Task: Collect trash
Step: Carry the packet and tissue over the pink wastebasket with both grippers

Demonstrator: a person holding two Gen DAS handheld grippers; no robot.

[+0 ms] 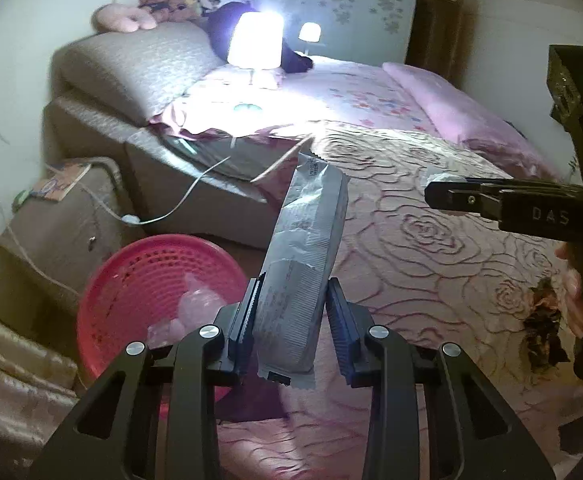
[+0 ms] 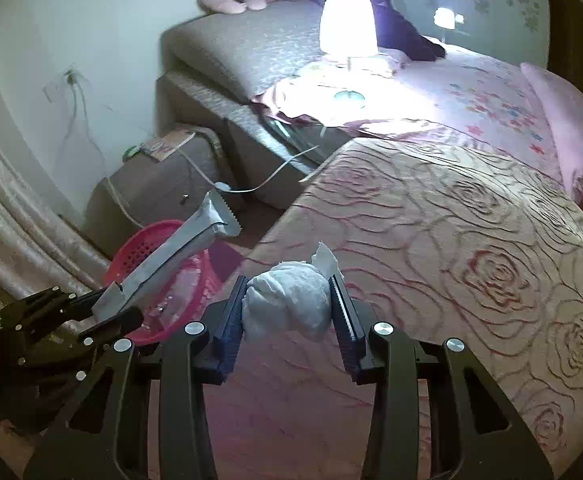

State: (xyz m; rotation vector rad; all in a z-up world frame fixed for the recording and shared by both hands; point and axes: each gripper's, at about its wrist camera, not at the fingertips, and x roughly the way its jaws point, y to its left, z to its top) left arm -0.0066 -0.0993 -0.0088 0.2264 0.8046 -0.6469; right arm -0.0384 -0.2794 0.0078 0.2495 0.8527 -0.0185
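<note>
Both views are taken from just behind a pair of fingers and are aimed forward and slightly down across the rose-patterned bedspread [image 1: 431,240] toward the far lit lamp [image 1: 255,40]. The left wrist view is set near the bed's left edge, with the red basket [image 1: 143,280] close below on the left. The right wrist view sits close over the bedspread [image 2: 451,240]. Shared by both are the lamp [image 2: 347,26], the basket [image 2: 163,272], the headboard and the nightstand [image 2: 159,184].
</note>
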